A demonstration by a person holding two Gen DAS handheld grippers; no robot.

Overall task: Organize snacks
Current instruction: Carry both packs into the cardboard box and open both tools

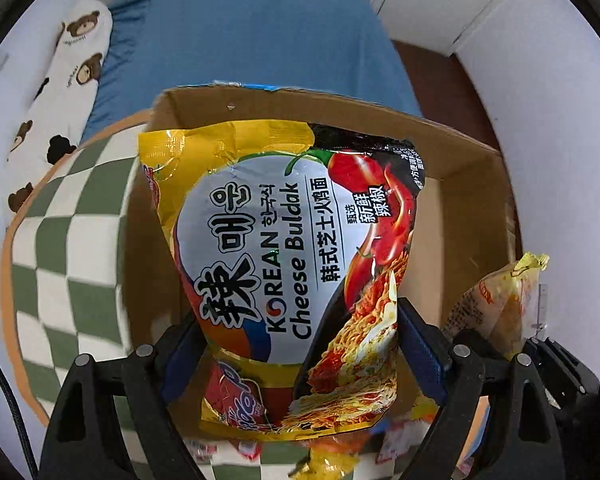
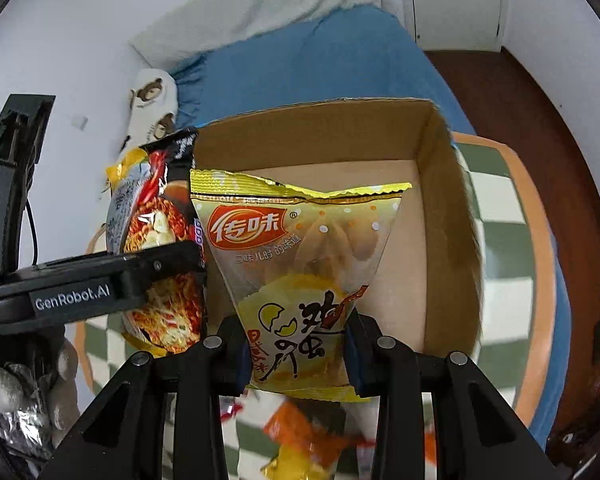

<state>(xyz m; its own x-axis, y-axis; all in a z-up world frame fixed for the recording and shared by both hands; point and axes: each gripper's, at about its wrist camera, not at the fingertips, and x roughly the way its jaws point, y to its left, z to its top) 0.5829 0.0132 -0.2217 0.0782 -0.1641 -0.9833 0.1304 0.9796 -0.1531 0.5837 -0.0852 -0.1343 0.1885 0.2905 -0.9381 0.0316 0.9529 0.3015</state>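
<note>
My left gripper (image 1: pixel 300 344) is shut on a yellow and white Cheese Buldak noodle packet (image 1: pixel 276 240) and holds it over the open cardboard box (image 1: pixel 460 184). My right gripper (image 2: pixel 296 344) is shut on a yellow egg-snack bag (image 2: pixel 300 248) above the same box (image 2: pixel 440 200), whose floor looks bare. The noodle packet (image 2: pixel 156 216) and the left gripper (image 2: pixel 100 280) show at the left of the right wrist view. The snack bag (image 1: pixel 500 296) shows at the right of the left wrist view.
The box sits on a green and white checked mat (image 1: pixel 60 248) with an orange rim, on a blue bed sheet (image 1: pixel 252 40). Several loose snack packets (image 2: pixel 312 432) lie on the mat below the grippers. A bear-print pillow (image 1: pixel 60 92) lies against the white wall.
</note>
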